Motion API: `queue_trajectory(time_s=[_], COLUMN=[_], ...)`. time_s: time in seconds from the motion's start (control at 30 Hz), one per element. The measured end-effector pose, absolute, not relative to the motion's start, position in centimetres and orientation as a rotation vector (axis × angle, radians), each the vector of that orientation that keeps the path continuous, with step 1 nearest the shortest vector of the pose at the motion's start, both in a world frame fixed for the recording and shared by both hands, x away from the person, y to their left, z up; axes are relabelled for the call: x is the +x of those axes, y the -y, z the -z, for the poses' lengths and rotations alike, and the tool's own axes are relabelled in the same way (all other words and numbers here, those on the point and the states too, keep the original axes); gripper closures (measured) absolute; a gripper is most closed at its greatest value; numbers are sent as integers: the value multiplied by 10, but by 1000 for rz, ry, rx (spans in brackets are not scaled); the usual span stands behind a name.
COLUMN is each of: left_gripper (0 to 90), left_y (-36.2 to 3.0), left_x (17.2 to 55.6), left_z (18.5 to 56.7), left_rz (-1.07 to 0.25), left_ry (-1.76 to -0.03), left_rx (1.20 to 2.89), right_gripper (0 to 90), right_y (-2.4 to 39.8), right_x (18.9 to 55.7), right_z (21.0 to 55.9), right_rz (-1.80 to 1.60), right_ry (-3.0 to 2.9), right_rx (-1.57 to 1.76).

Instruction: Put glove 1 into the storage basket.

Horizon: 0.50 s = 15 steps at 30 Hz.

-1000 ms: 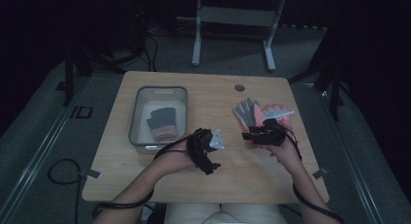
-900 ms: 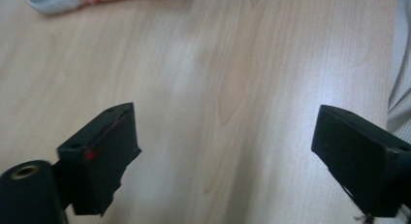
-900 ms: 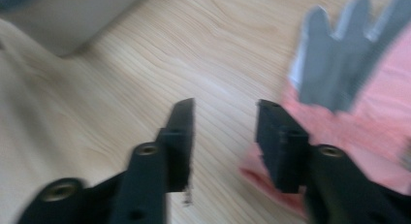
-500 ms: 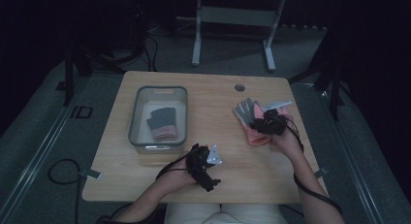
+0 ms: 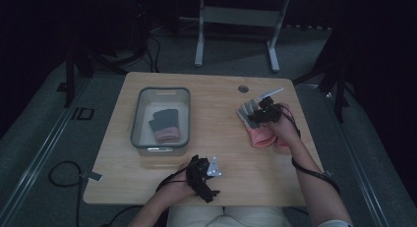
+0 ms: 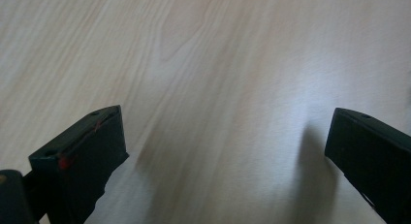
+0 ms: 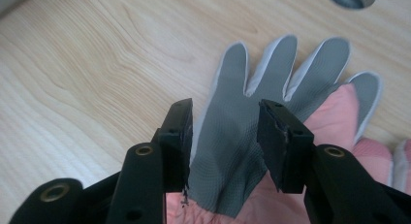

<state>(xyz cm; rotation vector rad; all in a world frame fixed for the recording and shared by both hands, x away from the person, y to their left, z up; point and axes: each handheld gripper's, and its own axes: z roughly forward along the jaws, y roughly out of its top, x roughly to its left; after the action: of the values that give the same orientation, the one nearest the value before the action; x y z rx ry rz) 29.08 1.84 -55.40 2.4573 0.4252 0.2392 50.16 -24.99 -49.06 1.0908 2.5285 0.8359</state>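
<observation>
Dark floor surrounds the pale wooden counter (image 5: 147,185). At its right lies a soft, light work glove (image 7: 232,136), grey palm up, pink cuff near. Right tongs (image 7: 224,144) straddle the palm half open, having just widened; pinch loose fabric. Left tongs (image 6: 223,151) gape empty.

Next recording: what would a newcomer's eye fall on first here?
Probably the grey-and-pink glove at the table's right side, with the right tool over its palm, jaws astride the grey fabric; they have just been opening. Next, the clear bin at the left, holding another folded glove. The left tool hangs open above bare wood near the front edge.
</observation>
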Motion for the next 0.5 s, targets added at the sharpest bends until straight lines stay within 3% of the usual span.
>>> queue_trajectory(time_s=[0.13, 0.27, 0.5], left_gripper=[6, 6, 6], left_y=[-27, -32, -32], left_x=[294, 292, 287], left_z=[552, 552, 554], left_rz=[-160, -188, -166], left_ry=[-446, -435, -394], left_rx=[2409, 2372, 2347], right_gripper=[556, 569, 741], right_y=[248, 245, 247], right_x=[507, 510, 510], right_z=[506, 518, 526], right_rz=[-716, -679, -734], right_ry=[-2531, -2555, -2533], right_rx=[1101, 1097, 1181])
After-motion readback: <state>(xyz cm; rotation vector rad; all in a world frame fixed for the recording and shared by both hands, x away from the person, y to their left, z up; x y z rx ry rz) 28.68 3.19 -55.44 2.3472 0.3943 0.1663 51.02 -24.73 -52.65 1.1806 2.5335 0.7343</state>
